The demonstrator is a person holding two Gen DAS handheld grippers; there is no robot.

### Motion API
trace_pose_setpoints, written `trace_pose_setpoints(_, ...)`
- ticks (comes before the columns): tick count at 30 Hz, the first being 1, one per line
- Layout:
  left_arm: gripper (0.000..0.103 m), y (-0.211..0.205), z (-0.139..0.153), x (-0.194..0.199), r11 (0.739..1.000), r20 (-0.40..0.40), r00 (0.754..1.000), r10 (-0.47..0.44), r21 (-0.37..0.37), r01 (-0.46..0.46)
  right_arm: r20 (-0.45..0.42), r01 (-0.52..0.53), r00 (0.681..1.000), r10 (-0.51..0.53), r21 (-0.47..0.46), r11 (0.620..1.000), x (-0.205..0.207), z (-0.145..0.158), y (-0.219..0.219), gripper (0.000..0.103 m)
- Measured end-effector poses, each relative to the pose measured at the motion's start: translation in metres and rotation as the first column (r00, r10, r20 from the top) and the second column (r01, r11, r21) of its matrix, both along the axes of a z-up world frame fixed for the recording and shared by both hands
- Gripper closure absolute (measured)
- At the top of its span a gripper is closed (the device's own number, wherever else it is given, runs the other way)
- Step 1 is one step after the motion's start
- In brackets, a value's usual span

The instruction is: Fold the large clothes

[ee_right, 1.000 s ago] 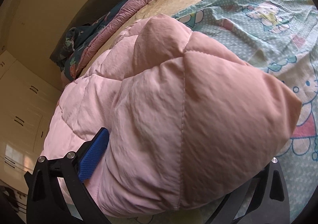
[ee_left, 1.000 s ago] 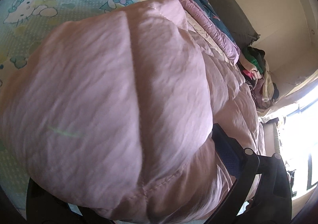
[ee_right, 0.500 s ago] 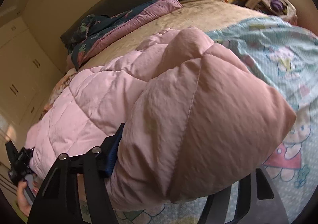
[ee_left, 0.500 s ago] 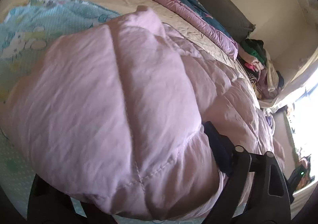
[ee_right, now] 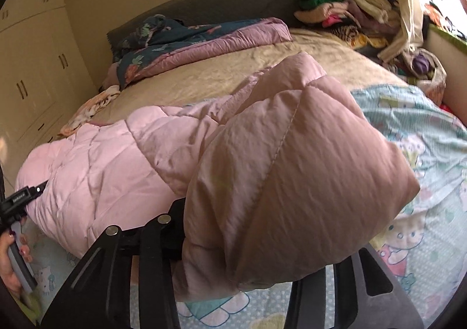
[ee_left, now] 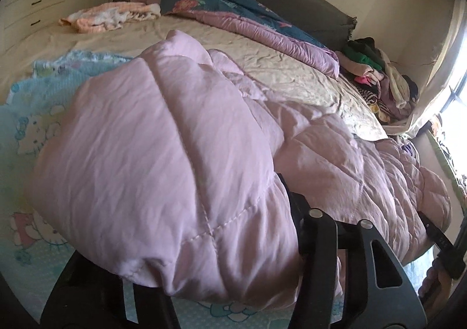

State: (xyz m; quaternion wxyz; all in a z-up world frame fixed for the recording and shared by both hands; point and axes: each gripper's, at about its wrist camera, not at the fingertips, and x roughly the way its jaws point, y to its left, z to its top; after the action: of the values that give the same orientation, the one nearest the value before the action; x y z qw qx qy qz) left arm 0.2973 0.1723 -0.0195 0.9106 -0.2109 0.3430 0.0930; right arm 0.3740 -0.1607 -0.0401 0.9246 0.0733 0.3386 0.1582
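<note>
Across the bed's [ee_left: 262, 66] crinkled beige sheet, both grippers, left [ee_left: 210, 279] and right [ee_right: 256, 273], had jaws closing, pinching puffy corners of a quilted pink coat [ee_left: 163, 159] near its front edge.

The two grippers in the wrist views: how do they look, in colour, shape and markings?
The left gripper and the right gripper look alike: black, with flat triangular finger frames that have long cut-out slots and round silver pivot pins. The other gripper, seen at each view's edge, has a black body with small white lettering, too small to read.
</note>
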Motion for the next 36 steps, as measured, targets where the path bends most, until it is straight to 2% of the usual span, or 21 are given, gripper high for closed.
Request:
trace_pose_setpoints(10, 0.060, -0.003, 0.022, -0.013, 1.000, 0.013, 1.000, -0.012, 0.024, 0.012, 0.044, -0.033, 0.998, 0.035, -0.046, 0.998, -0.017, 0.027, 0.006, 0.066)
trace_pose_setpoints(20, 0.060, 0.000, 0.021, -0.025, 1.000, -0.027, 1.000, -0.015, 0.009, 0.016, 0.026, -0.035, 0.999, 0.037, -0.057, 0.998, -0.028, 0.030, 0.005, 0.066)
trace_pose_setpoints(36, 0.060, 0.006, 0.020, -0.043, 1.000, -0.043, 0.999, -0.021, -0.003, 0.021, 0.015, -0.030, 0.999, 0.030, -0.054, 0.998, -0.037, 0.031, 0.004, 0.066)
